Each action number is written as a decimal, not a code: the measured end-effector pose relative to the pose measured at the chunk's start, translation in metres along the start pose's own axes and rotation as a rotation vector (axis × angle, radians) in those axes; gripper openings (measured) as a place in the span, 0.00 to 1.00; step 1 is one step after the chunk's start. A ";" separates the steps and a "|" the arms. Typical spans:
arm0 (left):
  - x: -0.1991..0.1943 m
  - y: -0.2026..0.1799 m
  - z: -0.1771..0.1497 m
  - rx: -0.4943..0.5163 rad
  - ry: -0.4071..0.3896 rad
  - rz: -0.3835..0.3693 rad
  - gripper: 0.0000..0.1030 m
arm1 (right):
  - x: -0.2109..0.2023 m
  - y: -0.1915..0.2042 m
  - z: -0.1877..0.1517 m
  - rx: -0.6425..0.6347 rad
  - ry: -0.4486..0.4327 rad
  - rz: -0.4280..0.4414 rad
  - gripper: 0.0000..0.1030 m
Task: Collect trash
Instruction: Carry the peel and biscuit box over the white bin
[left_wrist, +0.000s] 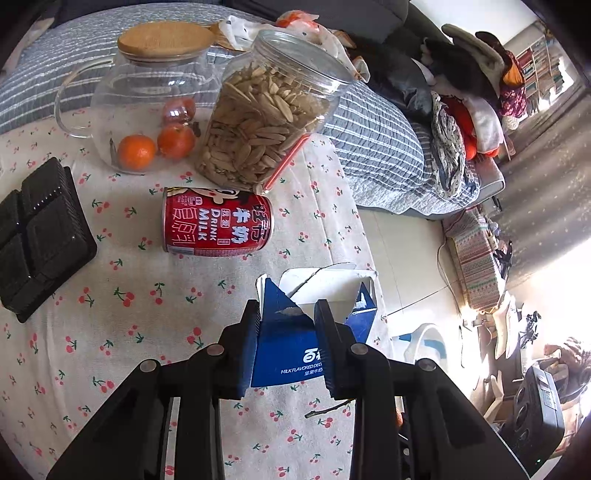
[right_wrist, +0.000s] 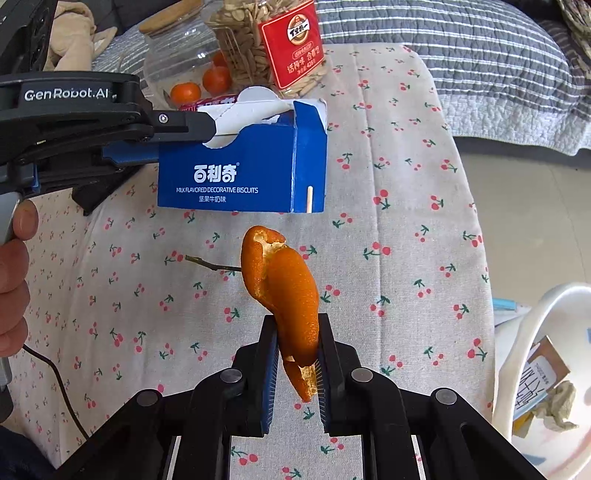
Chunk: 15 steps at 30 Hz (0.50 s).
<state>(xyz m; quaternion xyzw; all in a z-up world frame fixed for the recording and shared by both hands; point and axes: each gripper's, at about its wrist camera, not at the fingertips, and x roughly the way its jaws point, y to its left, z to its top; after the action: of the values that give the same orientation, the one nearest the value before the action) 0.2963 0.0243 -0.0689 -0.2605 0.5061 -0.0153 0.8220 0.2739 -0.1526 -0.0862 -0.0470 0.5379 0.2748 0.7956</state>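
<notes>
Evidently both grippers carry trash toward the white bin (right_wrist: 532, 354) beside the table: the left gripper (left_wrist: 288, 314) is clamped on the opened blue biscuit box (left_wrist: 295, 354), the right gripper (right_wrist: 297, 332) pinches 1 orange peel (right_wrist: 280, 288) above the cherry-print tablecloth (right_wrist: 406, 258).

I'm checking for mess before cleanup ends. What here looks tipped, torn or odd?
The red milk can lies on its side on the cloth. The seed jar has no lid and leans. The blue box, gripped by the left tool, has its top torn open. A twig lies loose.
</notes>
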 end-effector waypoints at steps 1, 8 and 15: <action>0.000 -0.004 -0.002 0.002 0.001 -0.004 0.30 | -0.003 -0.003 -0.001 0.007 -0.005 0.002 0.16; 0.009 -0.042 -0.014 0.038 0.014 -0.051 0.30 | -0.034 -0.041 -0.008 0.101 -0.049 0.000 0.16; 0.028 -0.094 -0.033 0.121 0.036 -0.062 0.30 | -0.066 -0.103 -0.023 0.245 -0.090 -0.017 0.16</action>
<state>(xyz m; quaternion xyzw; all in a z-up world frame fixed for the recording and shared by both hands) 0.3046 -0.0785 -0.0624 -0.2254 0.5106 -0.0760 0.8263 0.2875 -0.2737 -0.0605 0.0582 0.5306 0.2021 0.8211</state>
